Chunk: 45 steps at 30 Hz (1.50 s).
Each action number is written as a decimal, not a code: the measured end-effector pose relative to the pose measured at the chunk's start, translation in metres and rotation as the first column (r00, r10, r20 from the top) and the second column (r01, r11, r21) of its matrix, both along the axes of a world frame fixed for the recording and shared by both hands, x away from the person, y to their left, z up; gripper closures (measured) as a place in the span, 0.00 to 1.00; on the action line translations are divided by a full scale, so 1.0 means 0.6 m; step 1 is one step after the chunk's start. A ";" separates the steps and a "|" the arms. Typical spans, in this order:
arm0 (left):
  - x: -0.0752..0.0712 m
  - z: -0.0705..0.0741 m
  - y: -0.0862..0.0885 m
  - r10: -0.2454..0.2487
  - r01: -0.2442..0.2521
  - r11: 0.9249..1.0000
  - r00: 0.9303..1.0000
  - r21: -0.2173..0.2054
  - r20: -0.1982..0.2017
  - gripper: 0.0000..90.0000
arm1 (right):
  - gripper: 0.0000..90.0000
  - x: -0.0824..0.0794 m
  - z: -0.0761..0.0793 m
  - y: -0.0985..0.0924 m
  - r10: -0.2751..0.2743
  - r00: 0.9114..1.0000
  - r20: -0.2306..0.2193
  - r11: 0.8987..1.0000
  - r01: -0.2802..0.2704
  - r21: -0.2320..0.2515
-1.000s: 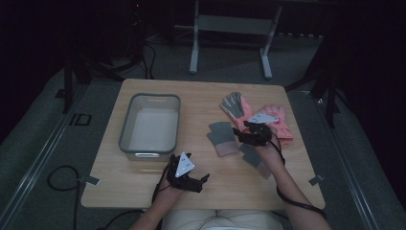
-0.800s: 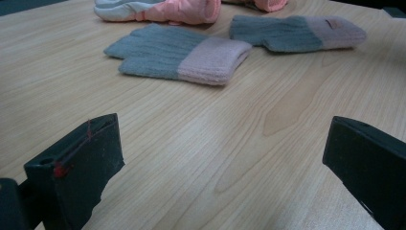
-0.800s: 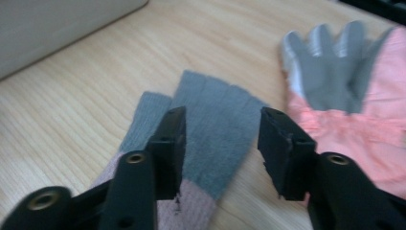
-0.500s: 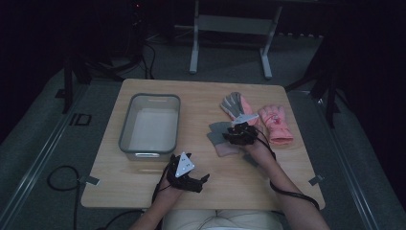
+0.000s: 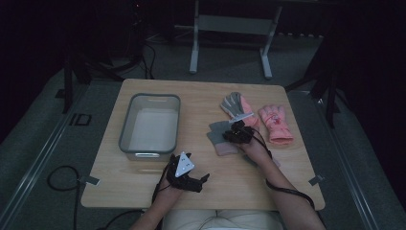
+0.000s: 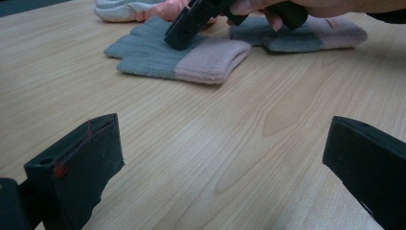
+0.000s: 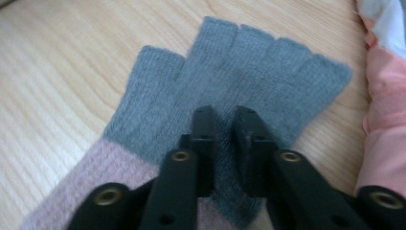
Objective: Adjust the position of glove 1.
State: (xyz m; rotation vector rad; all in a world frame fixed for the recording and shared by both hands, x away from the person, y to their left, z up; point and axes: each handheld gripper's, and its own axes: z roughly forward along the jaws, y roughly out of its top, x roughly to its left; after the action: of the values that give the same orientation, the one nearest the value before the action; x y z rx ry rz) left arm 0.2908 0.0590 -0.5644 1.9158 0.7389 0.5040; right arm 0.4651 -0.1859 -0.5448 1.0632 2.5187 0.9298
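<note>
Right gripper (image 7: 224,124), its jaws just closing, pinches the knit of the grey glove (image 7: 239,72) lying right of the bin (image 5: 151,125). Left gripper (image 5: 189,175) rests spread before the bin. Lifting and binning likely remain.

Right gripper (image 5: 235,132) at frame centre in high view, pointing away and down, right forearm running in from lower right. Jaws just been closing, now nearly together, pinching knit fabric between tips in right gripper view. Left gripper (image 5: 187,173) low left of centre, jaws spread wide, nothing between them.
</note>
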 end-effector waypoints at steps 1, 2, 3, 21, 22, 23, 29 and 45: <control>0.000 0.000 0.000 0.000 0.000 1.000 1.000 0.000 -0.001 0.00 | 0.92 -0.001 0.000 0.003 -0.015 1.000 0.001 1.000 0.015 0.000; 0.000 0.000 0.000 0.001 -0.001 1.000 1.000 -0.001 -0.002 0.00 | 0.93 -0.001 0.000 0.005 -0.029 1.000 0.002 1.000 0.029 -0.001; 0.001 0.000 0.001 0.002 -0.002 1.000 1.000 -0.002 -0.003 0.00 | 0.94 -0.002 0.001 0.007 -0.042 0.999 0.000 0.999 0.042 0.000; 0.000 0.000 0.001 0.010 -0.010 1.000 1.000 -0.009 0.001 0.00 | 0.95 -0.134 0.084 -0.022 -0.190 0.982 -0.010 0.964 0.188 0.190; 0.000 0.000 0.001 0.011 -0.011 1.000 1.000 -0.009 0.002 0.00 | 0.95 -0.145 0.083 -0.027 -0.207 0.978 -0.012 0.958 0.205 0.199; 0.000 0.000 0.001 0.012 -0.012 1.000 1.000 -0.012 0.001 0.00 | 0.95 -0.154 0.081 -0.030 -0.219 0.976 -0.014 0.954 0.217 0.205; 0.000 0.000 -0.001 0.026 -0.026 1.000 1.000 0.011 0.008 0.00 | 0.95 -0.188 0.061 -0.028 -0.210 0.976 -0.050 0.952 0.216 0.218; -0.002 0.000 -0.003 0.026 -0.026 0.999 1.000 0.022 0.014 0.00 | 0.91 -0.189 -0.009 0.003 -0.240 0.966 -0.092 0.952 0.253 0.174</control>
State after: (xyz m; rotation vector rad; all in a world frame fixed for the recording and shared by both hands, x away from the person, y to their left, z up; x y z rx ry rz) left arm 0.2898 0.0573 -0.5643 1.9234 0.7530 0.5425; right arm 0.3519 -0.1839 -0.5504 1.4525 2.3151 1.0831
